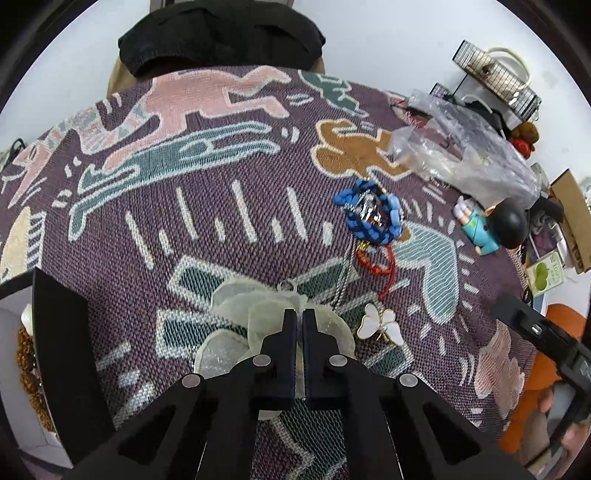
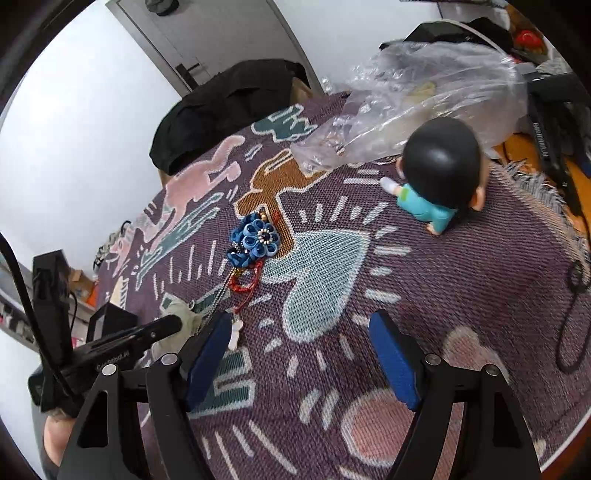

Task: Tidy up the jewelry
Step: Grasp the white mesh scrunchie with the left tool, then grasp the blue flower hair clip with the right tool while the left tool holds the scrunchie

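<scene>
My left gripper point(image 1: 299, 314) is shut on a pale green fabric flower ornament point(image 1: 243, 310) lying on the patterned cloth point(image 1: 184, 206). A white butterfly brooch point(image 1: 380, 325) lies just right of it. Beyond are a red bead bracelet point(image 1: 373, 262), a silver chain point(image 1: 345, 273) and a blue flower hairpiece point(image 1: 369, 210). My right gripper point(image 2: 299, 328) is open and empty above the cloth. In the right wrist view the blue flower hairpiece point(image 2: 256, 238) and red bracelet point(image 2: 243, 282) lie ahead to the left. The brooch point(image 2: 234, 334) peeks beside my left finger point(image 2: 205, 362).
An open box with a black lid point(image 1: 62, 350) stands at the left, holding brown beads point(image 1: 27, 365). A toy figure with a black head point(image 2: 439, 173) and a clear plastic bag point(image 2: 417, 92) lie at the far right. A black garment point(image 1: 218, 33) hangs at the cloth's far edge.
</scene>
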Motion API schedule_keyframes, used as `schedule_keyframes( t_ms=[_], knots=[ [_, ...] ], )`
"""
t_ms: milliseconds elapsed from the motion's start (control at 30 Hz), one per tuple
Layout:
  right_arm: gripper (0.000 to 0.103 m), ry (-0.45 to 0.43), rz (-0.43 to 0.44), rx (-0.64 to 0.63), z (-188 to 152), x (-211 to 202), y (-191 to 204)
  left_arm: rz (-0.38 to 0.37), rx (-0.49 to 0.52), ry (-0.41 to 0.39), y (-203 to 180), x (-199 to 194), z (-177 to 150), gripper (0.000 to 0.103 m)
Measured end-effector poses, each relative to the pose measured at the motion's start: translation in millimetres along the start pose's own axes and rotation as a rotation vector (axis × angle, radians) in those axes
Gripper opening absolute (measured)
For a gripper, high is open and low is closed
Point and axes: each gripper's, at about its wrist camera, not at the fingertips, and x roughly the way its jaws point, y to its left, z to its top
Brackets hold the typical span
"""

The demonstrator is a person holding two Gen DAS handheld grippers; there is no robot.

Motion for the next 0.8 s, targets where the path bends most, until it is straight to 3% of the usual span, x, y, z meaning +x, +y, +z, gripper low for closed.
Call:
schedule_keyframes(
  t_ms=[433, 767, 800],
  knots=[
    [0.063, 0.034, -0.025, -0.054, 42, 37, 33, -0.030, 0.010, -0.127, 16, -53, 16, 0.001],
    [0.061, 0.026, -0.130, -0.089, 47, 80, 58, -0.030, 0.012, -0.154, 27, -69, 23, 0.001],
    [0.055, 0.027, -0.143, -0.093, 47, 85, 59, -0.029, 0.011, -0.155, 28, -70, 24, 0.001]
  ],
)
